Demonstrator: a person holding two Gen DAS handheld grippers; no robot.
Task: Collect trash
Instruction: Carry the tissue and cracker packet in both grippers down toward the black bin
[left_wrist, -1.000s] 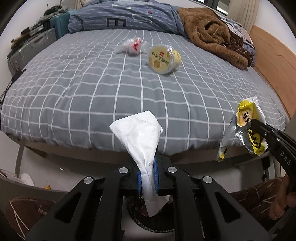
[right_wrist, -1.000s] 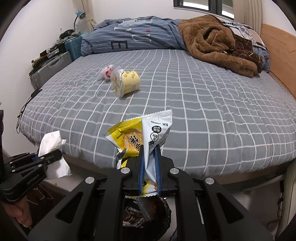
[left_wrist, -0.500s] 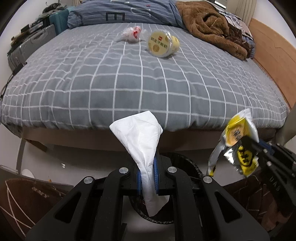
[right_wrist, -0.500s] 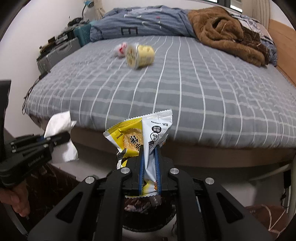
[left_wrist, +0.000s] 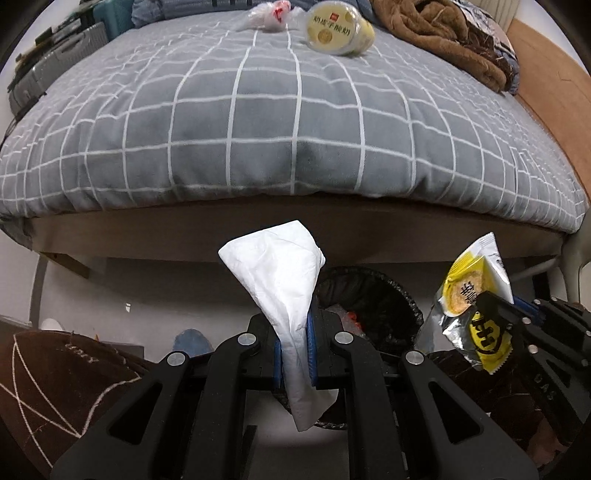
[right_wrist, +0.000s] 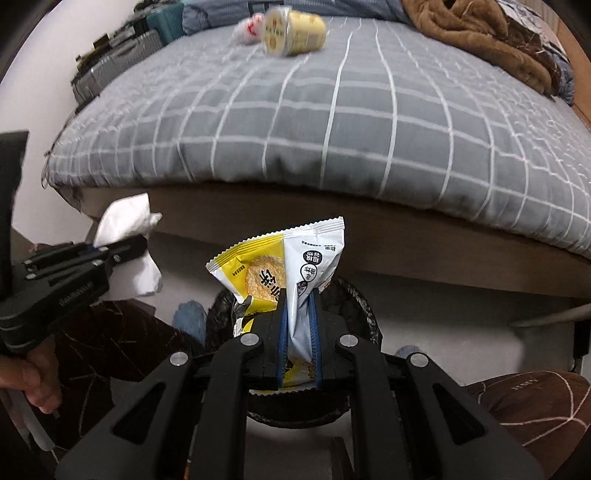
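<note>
Lining bin, black bag, scraps inside, tissue above rim

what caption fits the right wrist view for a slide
Right gripper clamps a yellow snack wrapper above the black-lined bin, while the left gripper holds a white tissue.

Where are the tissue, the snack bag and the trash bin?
tissue (left_wrist: 280, 266): left wrist view, on its wide white top.
snack bag (right_wrist: 291, 258): right wrist view, on its upper front.
trash bin (left_wrist: 373, 295): left wrist view, on its black liner inside the rim.
</note>
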